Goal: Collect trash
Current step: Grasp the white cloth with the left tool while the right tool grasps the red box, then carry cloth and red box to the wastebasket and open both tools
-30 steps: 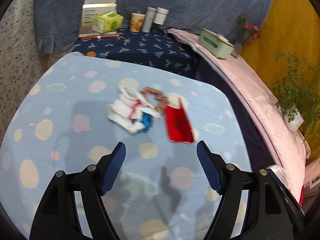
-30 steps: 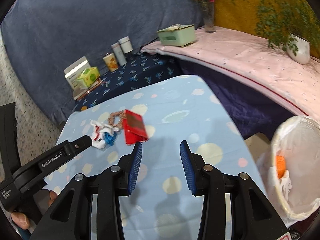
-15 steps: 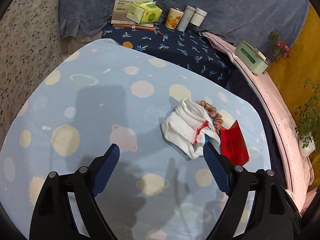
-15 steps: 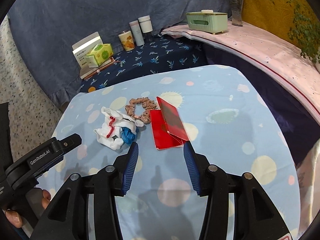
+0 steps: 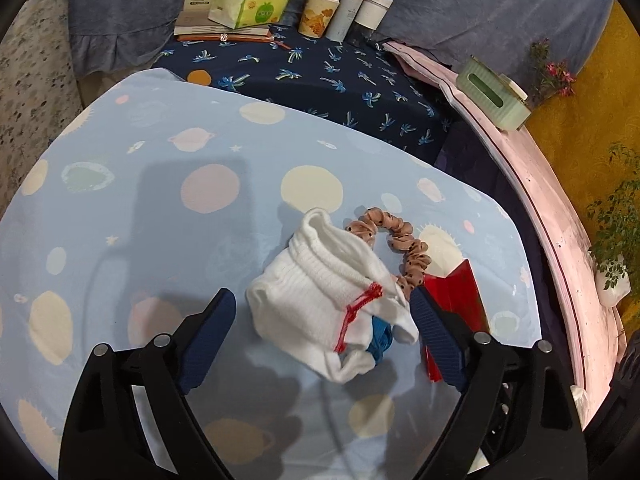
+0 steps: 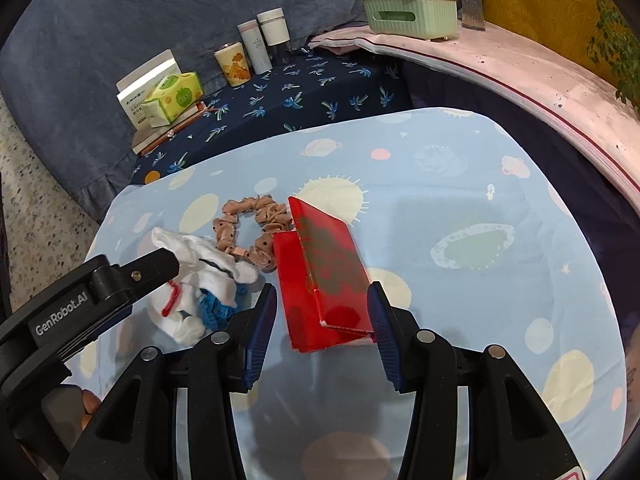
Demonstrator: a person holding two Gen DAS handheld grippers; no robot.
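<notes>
A white sock (image 5: 320, 300) with a red thread lies on the light blue table cloth (image 5: 160, 208), with a blue scrap (image 5: 380, 340) under it. My left gripper (image 5: 320, 340) is open, its fingers on either side of the sock. A pink scrunchie (image 5: 400, 240) lies behind it. A red paper packet (image 6: 324, 276) lies to the right. My right gripper (image 6: 322, 332) is open, its fingers flanking the packet's near end. The sock (image 6: 200, 268), the scrunchie (image 6: 248, 228) and the left gripper's body (image 6: 80, 304) show in the right wrist view.
Behind the table, a dark blue palm-print surface (image 5: 320, 68) holds a tissue pack (image 5: 248, 4), a box, a printed cup (image 5: 318, 20) and two cylinders. A pink ledge (image 6: 520, 60) carries a green tissue box (image 6: 412, 14), flowers and a potted plant.
Both grippers have moved closer: the left now brackets the sock, the right now brackets the red packet. The bin seen one second ago has left the right view.
</notes>
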